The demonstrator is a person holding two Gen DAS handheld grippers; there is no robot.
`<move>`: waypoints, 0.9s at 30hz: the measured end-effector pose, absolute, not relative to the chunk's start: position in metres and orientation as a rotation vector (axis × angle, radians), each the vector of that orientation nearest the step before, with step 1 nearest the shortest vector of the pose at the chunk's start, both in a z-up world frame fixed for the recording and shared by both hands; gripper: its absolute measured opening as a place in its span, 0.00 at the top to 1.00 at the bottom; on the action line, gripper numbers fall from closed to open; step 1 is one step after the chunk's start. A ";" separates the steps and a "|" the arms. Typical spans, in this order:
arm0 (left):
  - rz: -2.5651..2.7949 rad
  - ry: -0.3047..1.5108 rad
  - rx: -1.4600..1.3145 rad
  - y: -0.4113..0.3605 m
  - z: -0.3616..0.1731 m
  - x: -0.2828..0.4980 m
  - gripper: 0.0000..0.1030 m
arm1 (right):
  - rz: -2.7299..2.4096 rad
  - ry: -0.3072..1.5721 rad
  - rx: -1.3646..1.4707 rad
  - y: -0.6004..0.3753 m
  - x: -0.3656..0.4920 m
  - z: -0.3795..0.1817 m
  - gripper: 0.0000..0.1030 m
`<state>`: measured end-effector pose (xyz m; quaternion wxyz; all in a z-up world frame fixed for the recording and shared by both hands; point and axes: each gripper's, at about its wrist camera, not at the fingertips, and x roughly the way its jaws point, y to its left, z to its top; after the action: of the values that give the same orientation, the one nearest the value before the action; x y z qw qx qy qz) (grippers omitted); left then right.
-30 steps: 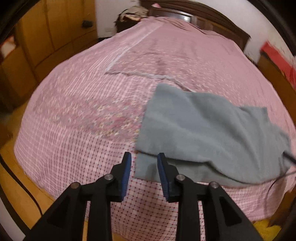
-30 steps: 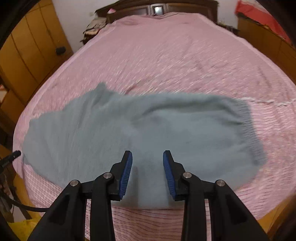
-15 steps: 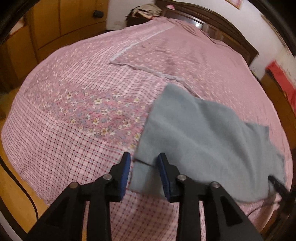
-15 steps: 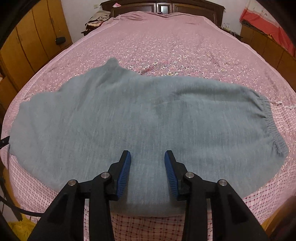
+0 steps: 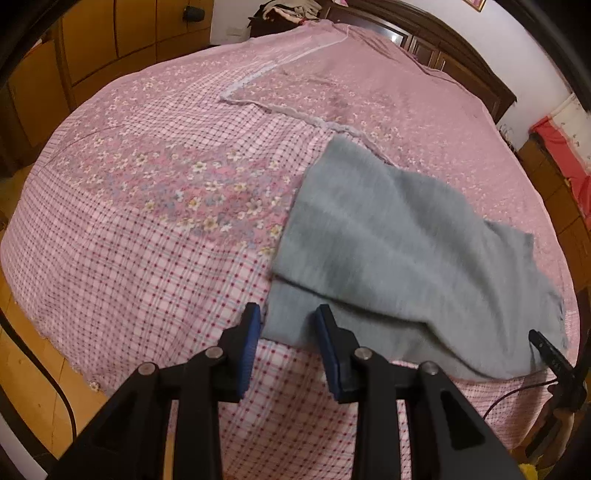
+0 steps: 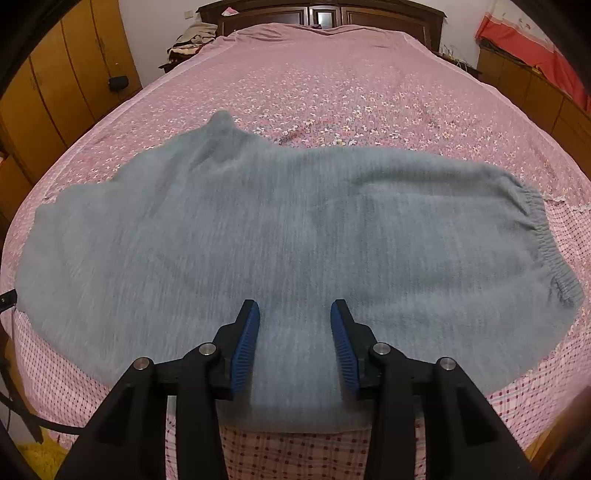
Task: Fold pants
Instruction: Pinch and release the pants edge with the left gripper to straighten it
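Grey knit pants lie folded across the near edge of the bed, with the elastic waistband at the right in the right wrist view. My right gripper hovers open just over the near fold, its blue pads apart and pressing on nothing. In the left wrist view the pants show an upper layer lying over a lower one. The lower layer's left corner sits between the fingers of my left gripper, whose jaws stand apart and do not pinch the cloth.
The bed's pink floral and checked sheet drops off at the near edge. Wooden wardrobes line the left wall, and a dark headboard is at the far end. A cabinet with red cloth is on the right. A black cable runs along the floor.
My right gripper has sunk closer to the pants and its jaws have widened a little. The pants have settled flatter. The left gripper has rolled slightly, staying at the corner.
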<state>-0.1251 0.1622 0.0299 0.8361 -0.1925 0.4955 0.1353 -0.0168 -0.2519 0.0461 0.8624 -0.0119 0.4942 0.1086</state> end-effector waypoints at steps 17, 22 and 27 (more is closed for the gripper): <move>0.325 1.036 -0.305 0.159 0.020 -0.112 0.91 | 0.258 1.048 0.047 -0.253 -0.019 0.051 0.59; 0.380 1.019 -0.302 0.168 0.028 -0.118 0.82 | 0.265 1.051 0.052 -0.254 -0.018 0.051 0.59; 0.368 0.967 -0.417 0.179 0.043 -0.132 0.83 | 0.271 1.052 0.070 -0.257 -0.019 0.052 0.59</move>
<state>-0.1324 0.1788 0.0433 0.8485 -0.1978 0.4588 0.1745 -0.0186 -0.2566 0.0518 0.8554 0.0331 0.5006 0.1287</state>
